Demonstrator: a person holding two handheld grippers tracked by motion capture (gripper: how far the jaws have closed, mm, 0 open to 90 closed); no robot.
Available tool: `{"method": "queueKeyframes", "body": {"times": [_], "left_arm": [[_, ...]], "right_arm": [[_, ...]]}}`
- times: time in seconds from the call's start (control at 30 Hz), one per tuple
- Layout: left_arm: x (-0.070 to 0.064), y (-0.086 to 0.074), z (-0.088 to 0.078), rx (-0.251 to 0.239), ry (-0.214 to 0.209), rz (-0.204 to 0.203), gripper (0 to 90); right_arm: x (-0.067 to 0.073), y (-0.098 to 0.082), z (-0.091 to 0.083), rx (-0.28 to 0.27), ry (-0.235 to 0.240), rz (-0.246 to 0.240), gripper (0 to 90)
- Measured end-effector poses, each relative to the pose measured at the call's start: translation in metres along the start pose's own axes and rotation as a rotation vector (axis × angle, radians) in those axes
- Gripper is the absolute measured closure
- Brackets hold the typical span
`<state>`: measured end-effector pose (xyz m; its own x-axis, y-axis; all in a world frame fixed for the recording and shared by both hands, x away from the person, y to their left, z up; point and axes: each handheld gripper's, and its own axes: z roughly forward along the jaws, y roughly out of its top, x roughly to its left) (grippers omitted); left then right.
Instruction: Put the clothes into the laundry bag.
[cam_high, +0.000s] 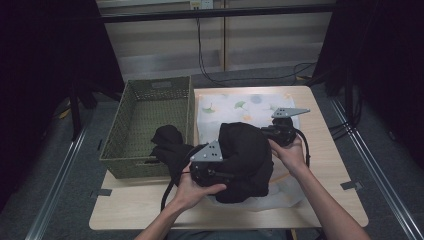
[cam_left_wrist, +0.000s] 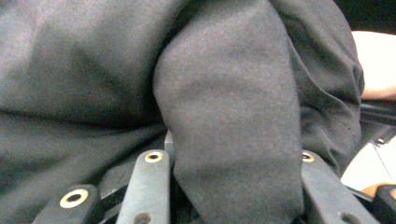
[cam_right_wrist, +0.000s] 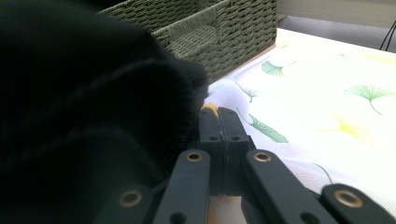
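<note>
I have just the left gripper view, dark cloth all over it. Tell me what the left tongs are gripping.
Observer: The left tongs are clamped on a fold of a black garment, bunched over a leaf-printed cloth on the table.
Operator: Report the right tongs.
Observer: The right tongs are shut, jaws pressed together at the garment's edge.
Operator: Say where the basket is.
Observer: The green woven basket stands at the table's left; part of the garment drapes over its near right corner.
</note>
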<state>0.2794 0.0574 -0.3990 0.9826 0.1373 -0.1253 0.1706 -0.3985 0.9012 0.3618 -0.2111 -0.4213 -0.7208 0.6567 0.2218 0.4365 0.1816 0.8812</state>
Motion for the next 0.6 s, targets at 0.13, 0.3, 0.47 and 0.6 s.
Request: {"method": "queueKeyframes", "body": {"times": [0.13, 0.3, 0.47, 0.6], "left_arm": [[-0.011, -0.001, -0.004, 0.022, -0.036, 0.023, 65.2], [-0.023, 0.0, -0.01, 0.028, -0.075, 0.057, 65.2], [-0.033, 0.003, -0.015, 0.03, -0.119, 0.094, 65.2], [-0.035, 0.003, -0.013, 0.02, -0.149, 0.098, 65.3]], "right_arm": [[-0.001, 0.0, -0.001, -0.004, 0.003, 0.004, 90.0], [-0.001, 0.0, 0.001, -0.005, 0.006, 0.005, 90.0], [-0.002, -0.001, 0.004, -0.005, -0.004, 0.005, 90.0], [-0.002, -0.001, 0.007, -0.005, -0.015, 0.01, 90.0]]}}
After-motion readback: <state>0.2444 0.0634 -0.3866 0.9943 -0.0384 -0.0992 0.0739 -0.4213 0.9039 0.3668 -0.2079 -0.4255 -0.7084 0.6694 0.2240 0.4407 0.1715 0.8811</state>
